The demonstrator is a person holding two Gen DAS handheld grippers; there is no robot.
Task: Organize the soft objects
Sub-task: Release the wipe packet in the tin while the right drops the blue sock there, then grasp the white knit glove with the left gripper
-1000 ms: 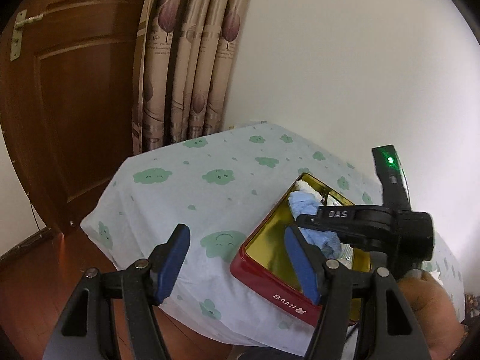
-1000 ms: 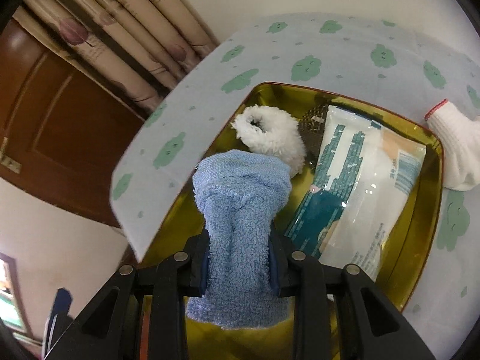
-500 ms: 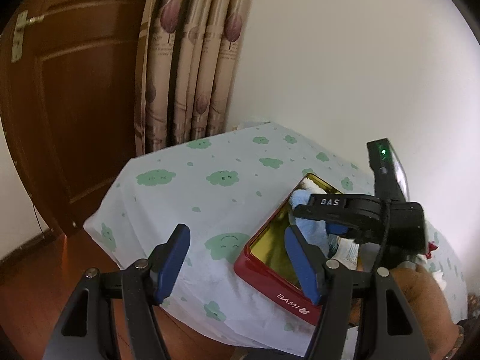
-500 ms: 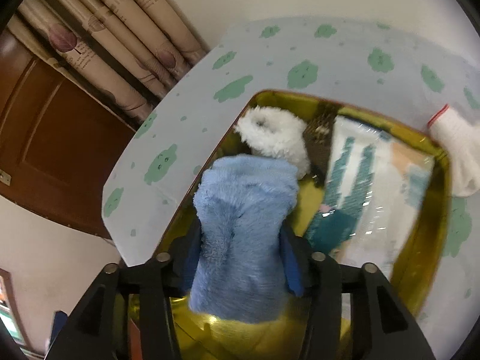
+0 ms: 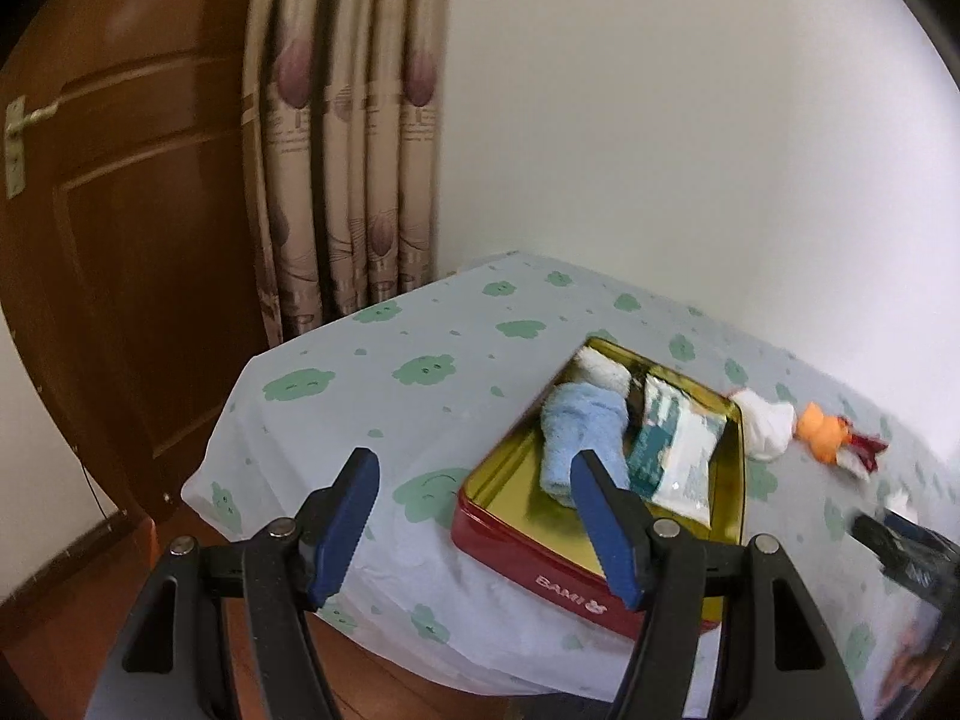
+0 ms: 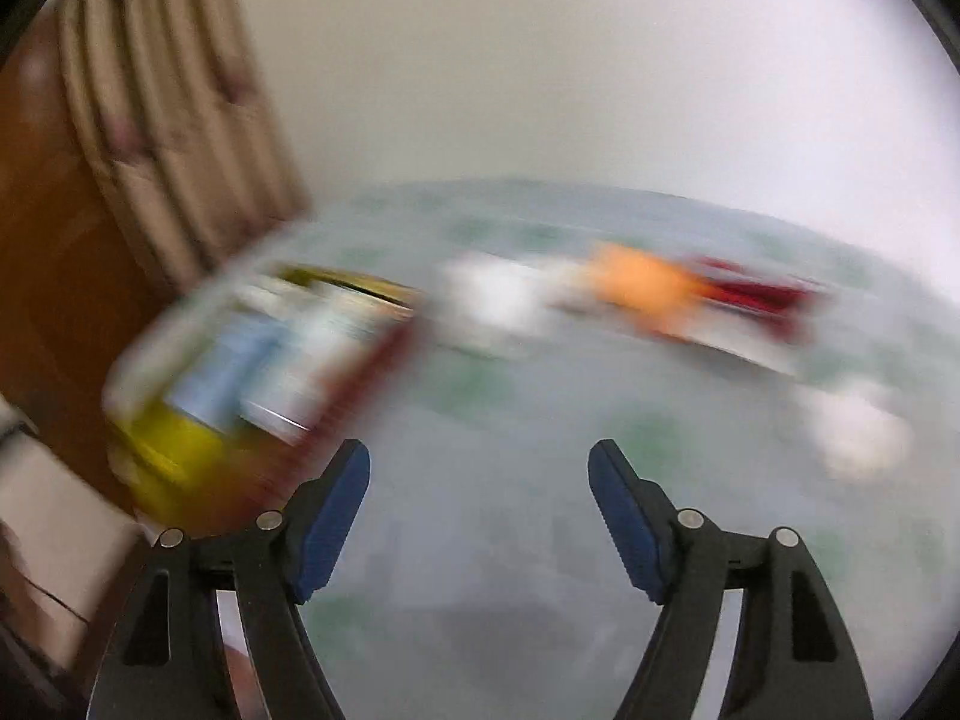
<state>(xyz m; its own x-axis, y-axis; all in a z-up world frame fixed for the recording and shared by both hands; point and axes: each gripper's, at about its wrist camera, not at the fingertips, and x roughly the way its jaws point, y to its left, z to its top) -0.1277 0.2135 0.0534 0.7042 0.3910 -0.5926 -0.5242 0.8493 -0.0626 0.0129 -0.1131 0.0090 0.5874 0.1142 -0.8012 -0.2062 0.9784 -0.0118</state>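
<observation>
Table (image 5: 420, 324): covered in a pale cloth printed with green clouds; it carries the tin and the loose pieces, so everything to be sorted sits within one reach
Tin (image 5: 540, 570): red outside, gold inside, lying open near the table's front edge; in my judgement it serves as the collecting box
Wipes packet (image 5: 672, 450): flat along the tin's right side, leaving the left side free for cloth
Blue towel (image 5: 579, 438): rolled, lying inside the tin against its left wall, just in front of a white fluffy piece (image 5: 600, 369); no jaw touches it
White glove (image 5: 765, 426): outside the tin, touching its far right corner; beside it an orange soft toy (image 5: 822, 429); both probably await packing
Right gripper (image 6: 479, 516): jaws have just been opening, nothing between them; its blurred view faces the loose pieces
Left gripper (image 5: 474, 525): jaws wide, holding nothing, poised near the tin's front
</observation>
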